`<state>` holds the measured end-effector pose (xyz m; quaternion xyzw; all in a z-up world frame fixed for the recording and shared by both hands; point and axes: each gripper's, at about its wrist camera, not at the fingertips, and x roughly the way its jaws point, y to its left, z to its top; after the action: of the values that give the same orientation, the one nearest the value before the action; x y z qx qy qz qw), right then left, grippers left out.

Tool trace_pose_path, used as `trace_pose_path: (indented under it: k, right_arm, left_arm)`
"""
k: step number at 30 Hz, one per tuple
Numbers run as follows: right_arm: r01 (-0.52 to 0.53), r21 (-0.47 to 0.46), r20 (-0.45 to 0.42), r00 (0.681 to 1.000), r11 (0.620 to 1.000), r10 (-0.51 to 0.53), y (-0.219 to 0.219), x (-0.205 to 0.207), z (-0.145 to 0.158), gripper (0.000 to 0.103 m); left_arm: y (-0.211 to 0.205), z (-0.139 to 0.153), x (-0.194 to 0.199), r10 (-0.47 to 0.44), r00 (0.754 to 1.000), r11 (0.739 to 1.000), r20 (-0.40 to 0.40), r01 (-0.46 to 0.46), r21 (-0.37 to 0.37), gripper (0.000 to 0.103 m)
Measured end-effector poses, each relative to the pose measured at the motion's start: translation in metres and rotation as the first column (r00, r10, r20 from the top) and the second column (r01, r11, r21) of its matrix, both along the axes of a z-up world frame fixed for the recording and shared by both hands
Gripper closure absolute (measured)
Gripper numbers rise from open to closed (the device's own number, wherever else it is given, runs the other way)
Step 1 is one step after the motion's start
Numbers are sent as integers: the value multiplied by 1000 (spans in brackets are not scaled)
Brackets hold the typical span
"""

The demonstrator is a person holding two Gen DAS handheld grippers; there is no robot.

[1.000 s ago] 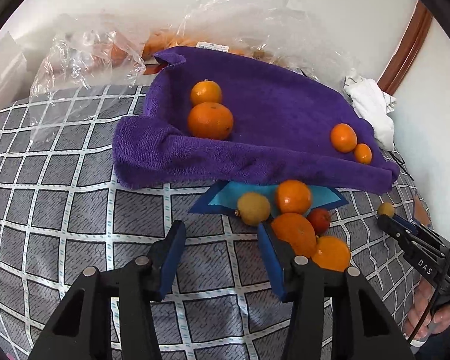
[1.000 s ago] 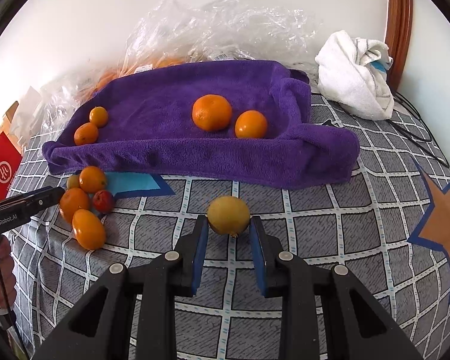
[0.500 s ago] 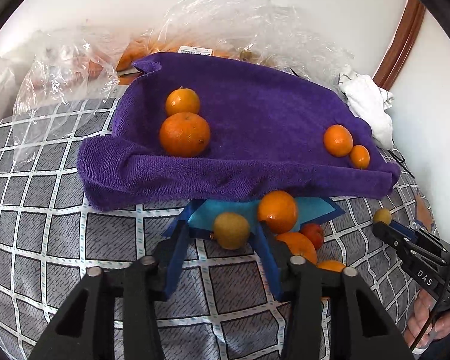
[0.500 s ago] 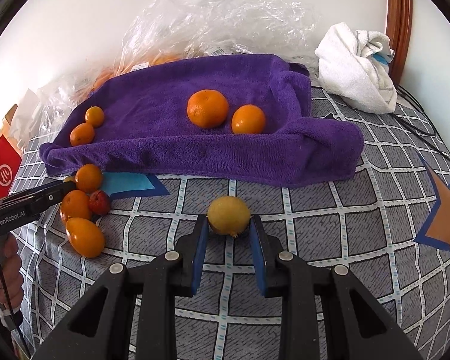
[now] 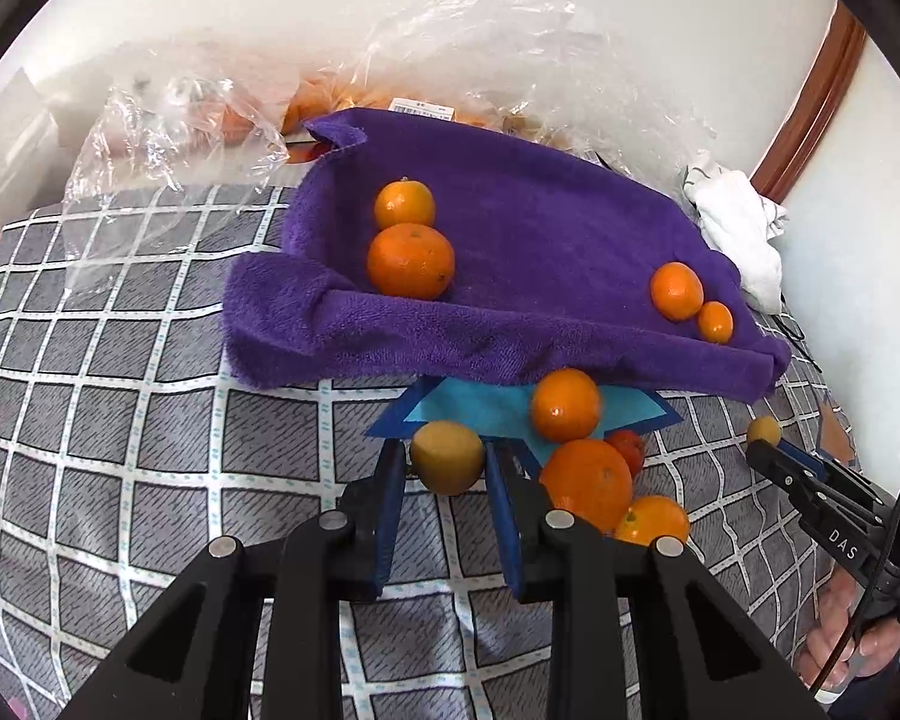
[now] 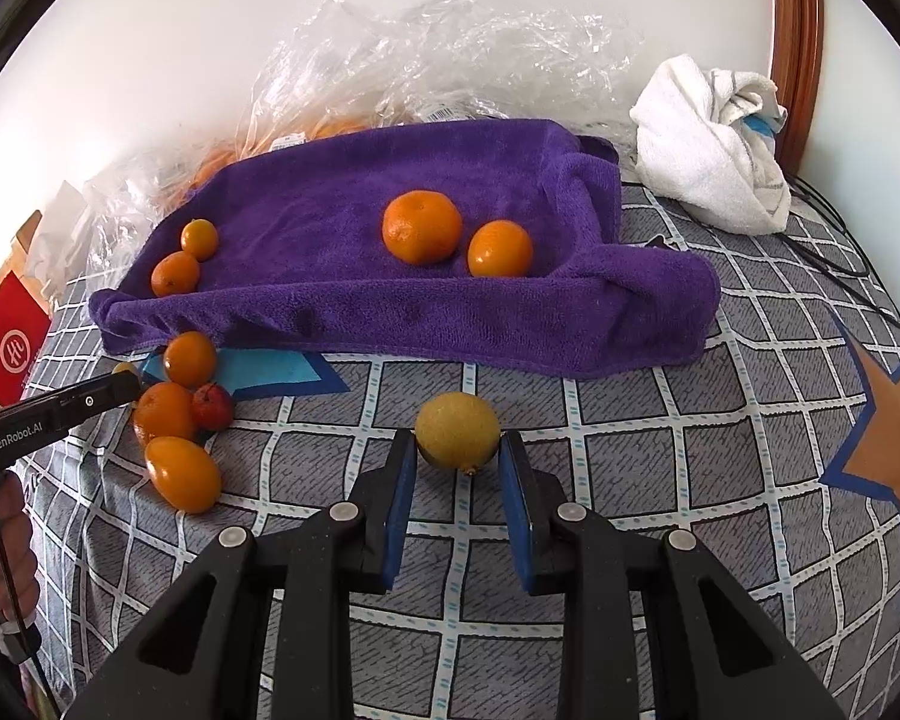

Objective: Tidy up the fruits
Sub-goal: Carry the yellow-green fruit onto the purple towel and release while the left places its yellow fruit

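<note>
My left gripper is shut on a yellow fruit beside a pile of oranges and a small red fruit on the checked cloth. My right gripper is shut on a second yellow fruit, also seen small in the left wrist view. The purple towel holds two oranges on one side and two small ones on the other. The towel also shows in the right wrist view, with the pile at its left.
Crumpled clear plastic bags with more oranges lie behind the towel. A white cloth sits at the back right with a black cable. A red box stands at the left edge. The left gripper reaches in by the pile.
My left gripper moved forward and closed on the yellow fruit by the pile. My right gripper stayed shut on its yellow fruit, shifting only slightly.
</note>
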<state>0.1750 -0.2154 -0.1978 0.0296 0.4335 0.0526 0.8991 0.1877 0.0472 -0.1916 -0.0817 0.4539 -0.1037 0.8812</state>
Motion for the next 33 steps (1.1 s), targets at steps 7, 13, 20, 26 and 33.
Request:
trace_pose_path:
  k: [7, 13, 20, 26, 33]
  right_arm:
    - [-15, -2, 22, 1000, 1000, 15, 6, 0, 14, 75]
    - [-23, -1, 51, 998, 1000, 23, 10, 13, 29, 75]
    - [-28, 4, 71, 997, 1000, 27, 16, 46, 41, 75]
    - [-19, 13, 37, 999, 1000, 18, 16, 76, 25, 75]
    - [-30, 13, 1, 1000, 999, 30, 15, 91, 12, 75]
  left_arm:
    - [7, 17, -11, 16, 999, 1000, 30, -17, 6, 77]
    - [16, 35, -8, 36, 998, 999, 58, -37, 9, 77]
    - [23, 52, 7, 61, 995, 998, 83, -62, 10, 77]
    - [26, 53, 24, 68, 994, 997, 81, -69, 18, 77]
    - [24, 44, 42, 62, 996, 998, 59, -62, -5, 77]
